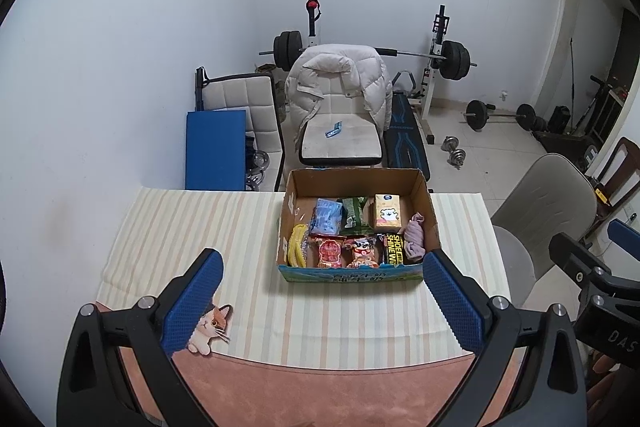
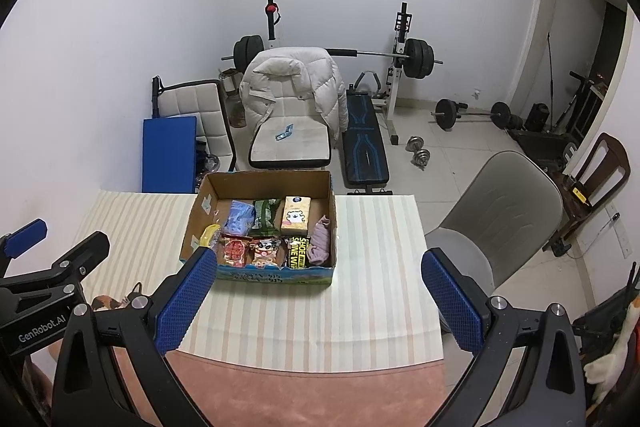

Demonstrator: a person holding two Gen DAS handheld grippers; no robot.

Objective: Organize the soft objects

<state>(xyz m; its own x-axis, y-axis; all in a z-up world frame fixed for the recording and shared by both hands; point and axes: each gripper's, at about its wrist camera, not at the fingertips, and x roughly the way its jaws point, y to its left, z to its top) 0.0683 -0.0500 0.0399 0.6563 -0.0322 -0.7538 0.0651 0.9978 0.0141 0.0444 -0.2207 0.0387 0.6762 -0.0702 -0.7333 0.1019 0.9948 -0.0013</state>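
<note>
clearly both tongs are spread wide and hold nothing, hovering above the near edge of the counter [image 1: 168, 227]. from the left: a cat-shaped plush [image 1: 210, 327] lies on the striped cloth, partly hidden under the left tongs [image 1: 324, 303], close to the counter's near corner. further right stands the cardboard box [image 1: 352, 179], already packed in two rows: a yellow item [image 1: 297, 249] and snack packets [image 1: 344, 253] in front, a blue pack [image 1: 329, 218] and a tissue pack [image 1: 387, 213] behind, and a pink sock [image 1: 415, 239] against the right wall. the right tongs [image 2: 320, 303] hang before the box, which sits well ahead of them.

judging from this, the plush is the one soft thing not yet boxed. the risk: a pinch on the plush could catch the cloth too and drag it, shifting the box. the box looks full, so a drop may land on packets and spill over.
</note>
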